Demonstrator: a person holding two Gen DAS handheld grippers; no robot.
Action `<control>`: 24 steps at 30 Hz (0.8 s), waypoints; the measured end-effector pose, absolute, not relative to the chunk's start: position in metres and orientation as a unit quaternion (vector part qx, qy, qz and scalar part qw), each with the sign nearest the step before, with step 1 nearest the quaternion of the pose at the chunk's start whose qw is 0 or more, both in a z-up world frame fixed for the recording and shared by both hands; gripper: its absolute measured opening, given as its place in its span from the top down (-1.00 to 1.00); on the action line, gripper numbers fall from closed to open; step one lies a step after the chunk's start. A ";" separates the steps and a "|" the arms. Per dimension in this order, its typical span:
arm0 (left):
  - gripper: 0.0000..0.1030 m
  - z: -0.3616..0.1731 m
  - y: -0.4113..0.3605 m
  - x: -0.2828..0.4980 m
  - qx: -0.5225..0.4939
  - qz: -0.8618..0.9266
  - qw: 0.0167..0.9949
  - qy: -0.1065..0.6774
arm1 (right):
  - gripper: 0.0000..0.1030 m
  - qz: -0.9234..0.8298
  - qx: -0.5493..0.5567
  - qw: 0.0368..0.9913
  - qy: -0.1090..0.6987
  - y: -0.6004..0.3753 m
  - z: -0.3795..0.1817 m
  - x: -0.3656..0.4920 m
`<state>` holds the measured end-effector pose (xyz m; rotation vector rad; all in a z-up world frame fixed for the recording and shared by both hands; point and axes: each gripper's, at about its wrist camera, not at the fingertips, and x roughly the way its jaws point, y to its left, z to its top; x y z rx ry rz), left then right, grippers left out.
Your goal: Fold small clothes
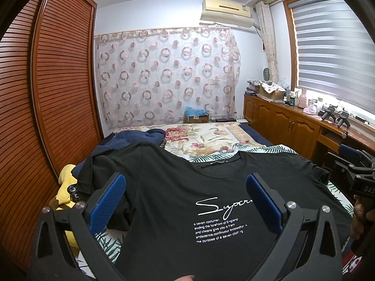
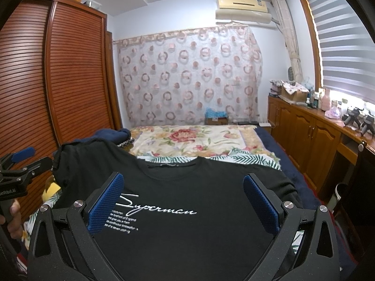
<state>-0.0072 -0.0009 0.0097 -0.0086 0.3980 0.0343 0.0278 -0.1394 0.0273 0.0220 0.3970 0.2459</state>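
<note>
A black T-shirt [image 2: 187, 194] printed with white script is seen spread front-up across the near end of the bed [image 2: 269, 145], its collar toward the far end and one sleeve lying toward each side edge. Under it a leaf-print sheet [image 1: 225, 154] is visible, and beyond that a floral blanket [image 2: 194, 140]. At the bed's left edge, dark blue clothes [image 1: 140, 135] are heaped just behind the shirt's left sleeve, and a yellow item [image 1: 64, 182] is seen beside it. A slatted wooden wardrobe [image 1: 58, 93] is set along the left side, low wooden cabinets [image 2: 304, 128] under a blinded window along the right, and a circle-patterned curtain [image 2: 187, 75] on the far wall.

The left gripper [image 1: 186, 201] is held over the shirt's left chest, fingers spread wide, nothing between them. The right gripper [image 2: 182, 201] is held likewise over the print, fingers apart and empty.
</note>
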 end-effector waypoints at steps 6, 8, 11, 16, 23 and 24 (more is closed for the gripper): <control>-1.00 0.010 -0.002 -0.007 -0.004 0.017 0.980 0.197 | -1.00 0.122 0.011 0.973 0.196 -0.140 0.028 0.028; -1.00 0.010 -0.003 -0.007 -0.004 0.018 0.980 0.197 | -1.00 0.122 0.011 0.973 0.197 -0.140 0.029 0.027; -1.00 0.010 -0.003 -0.007 -0.005 0.014 0.980 0.199 | -1.00 0.122 0.011 0.973 0.197 -0.140 0.030 0.027; -1.00 0.013 -0.005 -0.006 -0.006 0.009 0.977 0.212 | -1.00 0.127 0.009 0.971 0.203 -0.133 0.036 0.030; -1.00 -0.010 0.017 0.003 -0.018 0.010 0.970 0.244 | -1.00 0.149 0.004 0.962 0.227 -0.120 0.015 0.041; -1.00 -0.012 0.023 0.004 -0.020 0.013 0.969 0.246 | -1.00 0.152 0.003 0.961 0.230 -0.121 0.011 0.041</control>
